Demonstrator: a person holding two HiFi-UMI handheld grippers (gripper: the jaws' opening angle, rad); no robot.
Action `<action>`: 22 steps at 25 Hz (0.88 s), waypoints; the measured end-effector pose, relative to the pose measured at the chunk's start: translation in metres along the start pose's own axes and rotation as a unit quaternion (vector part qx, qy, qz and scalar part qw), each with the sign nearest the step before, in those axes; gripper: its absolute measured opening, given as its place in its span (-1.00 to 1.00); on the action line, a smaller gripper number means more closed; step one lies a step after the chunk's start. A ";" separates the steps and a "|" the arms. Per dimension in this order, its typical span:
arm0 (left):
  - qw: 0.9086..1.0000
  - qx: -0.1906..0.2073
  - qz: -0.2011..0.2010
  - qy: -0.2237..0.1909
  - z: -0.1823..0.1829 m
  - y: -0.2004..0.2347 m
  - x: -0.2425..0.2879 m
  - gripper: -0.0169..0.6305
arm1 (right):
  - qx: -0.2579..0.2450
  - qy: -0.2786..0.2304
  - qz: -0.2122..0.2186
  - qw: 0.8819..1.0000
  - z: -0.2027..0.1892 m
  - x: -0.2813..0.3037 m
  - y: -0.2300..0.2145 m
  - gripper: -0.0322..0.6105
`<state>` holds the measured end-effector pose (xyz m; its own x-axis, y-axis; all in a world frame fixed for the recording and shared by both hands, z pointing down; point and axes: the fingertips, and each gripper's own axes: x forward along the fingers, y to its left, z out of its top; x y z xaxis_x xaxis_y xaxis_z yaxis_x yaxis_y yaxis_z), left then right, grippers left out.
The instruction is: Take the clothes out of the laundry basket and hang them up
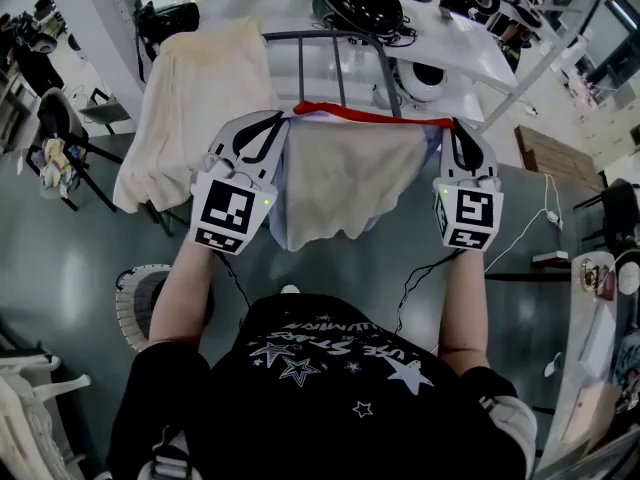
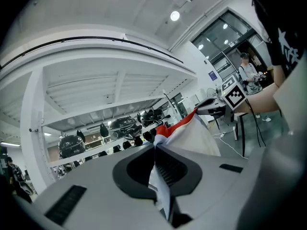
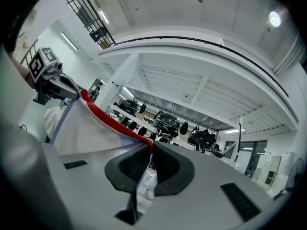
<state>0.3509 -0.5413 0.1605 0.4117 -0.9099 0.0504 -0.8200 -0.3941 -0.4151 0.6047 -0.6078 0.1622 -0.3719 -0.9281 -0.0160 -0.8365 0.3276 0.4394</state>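
Head view: grey floor [image 1: 60, 268], perhaps polished

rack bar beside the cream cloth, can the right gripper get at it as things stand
Probably yes: the bare rack bar lies ahead of the right gripper with nothing between. But that gripper is shut on the red-trimmed garment, so the garment would come along.

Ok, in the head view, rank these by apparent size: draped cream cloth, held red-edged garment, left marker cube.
1. draped cream cloth, largest.
2. red-edged garment, somewhat smaller as it hangs.
3. left marker cube, clearly smallest.
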 end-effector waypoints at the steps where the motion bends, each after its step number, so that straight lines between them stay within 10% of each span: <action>1: 1.000 0.000 0.001 -0.002 0.000 0.007 0.008 -0.87 | -0.003 -0.001 -0.002 1.000 0.002 0.010 -0.003 -0.82; 13: 0.999 -0.009 0.031 0.016 -0.010 0.051 0.100 -0.87 | 0.000 -0.010 0.023 1.000 -0.022 0.124 -0.035 -0.82; 22: 0.989 -0.012 0.138 0.042 0.010 0.115 0.172 -0.87 | -0.012 -0.088 0.104 0.991 0.005 0.246 -0.069 -0.82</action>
<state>0.3314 -0.7414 0.1127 0.1376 -0.9904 0.0132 -0.9060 -0.1312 -0.4023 0.5689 -0.8579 0.1233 -0.6015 -0.7951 -0.0775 -0.7248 0.5024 0.4714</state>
